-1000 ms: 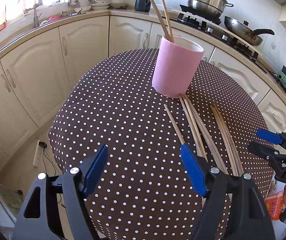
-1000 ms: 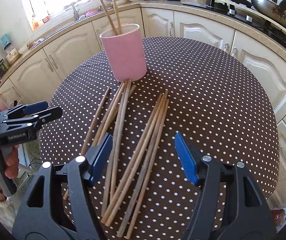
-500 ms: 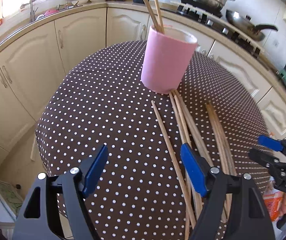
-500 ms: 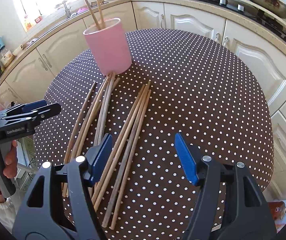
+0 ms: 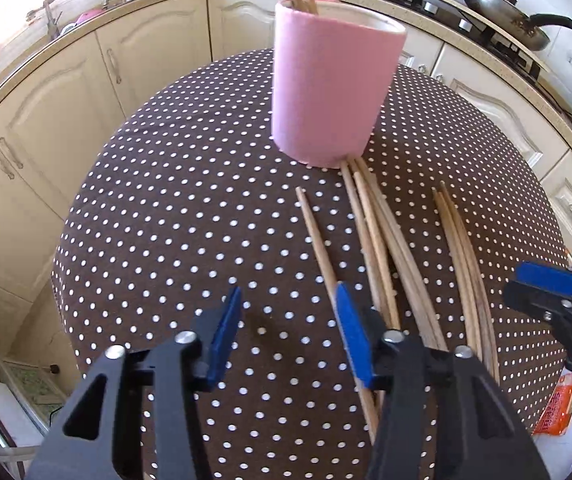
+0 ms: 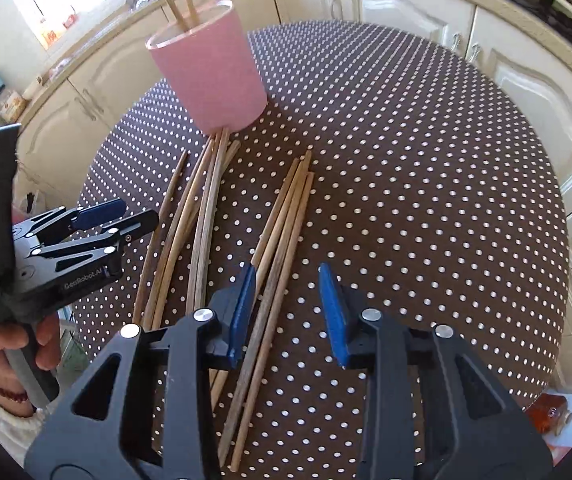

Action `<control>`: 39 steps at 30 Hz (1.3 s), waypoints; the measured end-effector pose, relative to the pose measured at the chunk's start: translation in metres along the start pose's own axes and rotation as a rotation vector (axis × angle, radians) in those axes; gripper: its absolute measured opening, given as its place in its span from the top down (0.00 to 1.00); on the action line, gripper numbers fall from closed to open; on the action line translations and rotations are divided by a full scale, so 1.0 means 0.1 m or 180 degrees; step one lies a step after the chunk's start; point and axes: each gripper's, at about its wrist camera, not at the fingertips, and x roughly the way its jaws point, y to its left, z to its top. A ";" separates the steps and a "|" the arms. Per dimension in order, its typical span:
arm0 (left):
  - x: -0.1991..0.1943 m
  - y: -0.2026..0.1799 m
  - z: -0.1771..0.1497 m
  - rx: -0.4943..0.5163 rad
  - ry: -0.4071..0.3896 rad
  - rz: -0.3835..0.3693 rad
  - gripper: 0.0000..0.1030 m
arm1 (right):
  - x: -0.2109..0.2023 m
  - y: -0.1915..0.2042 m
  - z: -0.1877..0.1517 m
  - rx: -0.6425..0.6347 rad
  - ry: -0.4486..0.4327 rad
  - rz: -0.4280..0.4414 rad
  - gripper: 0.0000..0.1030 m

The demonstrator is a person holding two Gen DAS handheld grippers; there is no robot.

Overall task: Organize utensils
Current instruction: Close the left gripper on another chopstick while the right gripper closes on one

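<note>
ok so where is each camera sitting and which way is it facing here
Left wrist: rides the left hand-held gripper, low over the brown polka-dot tablecloth, facing the pink cylindrical cup; its open blue-padded fingers show, with the right hand-held gripper at the right edge.
Right wrist: rides the right hand-held gripper, above the loose wooden chopsticks, facing the cup; the left hand-held gripper and the hand holding it show at left.
Shared: cup, chopsticks, tablecloth.

A round bench point(image 6: 425, 168) draped in brown white-dotted cloth carries an upright pink cylindrical cup point(image 6: 210, 76), with one fan of loose wooden chopsticks point(image 6: 202, 204) touching the cup's base and another bundle point(image 6: 282, 220) lying just beside that fan.
</note>
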 end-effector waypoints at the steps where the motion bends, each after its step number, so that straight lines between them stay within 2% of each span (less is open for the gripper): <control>1: 0.00 -0.02 0.01 0.0016 0.0016 0.0004 0.59 | 0.03 0.01 0.03 -0.0009 0.0039 -0.0021 0.68; 5: 0.01 -0.08 0.03 -0.0038 0.0103 -0.0225 0.59 | 0.12 0.06 0.12 -0.0035 0.0173 -0.0101 0.68; 7: 0.04 -0.09 0.03 -0.0008 0.0104 -0.0128 0.59 | 0.19 0.09 0.16 -0.0082 0.0231 -0.0163 0.68; 12: -0.01 -0.18 0.00 0.0134 0.0057 -0.0087 0.59 | 0.23 0.13 0.16 -0.0152 0.0295 -0.0273 0.68; 17: -0.04 -0.17 -0.04 0.0194 0.0037 -0.0098 0.64 | 0.20 0.09 0.13 -0.0150 0.0301 -0.0327 0.70; 21: -0.08 -0.08 -0.09 0.0148 0.0061 -0.0152 0.64 | 0.19 0.05 0.09 -0.0180 0.0346 -0.0357 0.73; 32: -0.08 -0.10 -0.16 0.0318 0.0071 0.0073 0.64 | 0.31 0.23 -0.01 -0.0306 0.0445 -0.0484 0.77; 39: -0.09 -0.10 -0.14 0.0361 0.0109 0.0100 0.74 | 0.27 0.27 -0.07 -0.0315 0.0478 -0.0474 0.77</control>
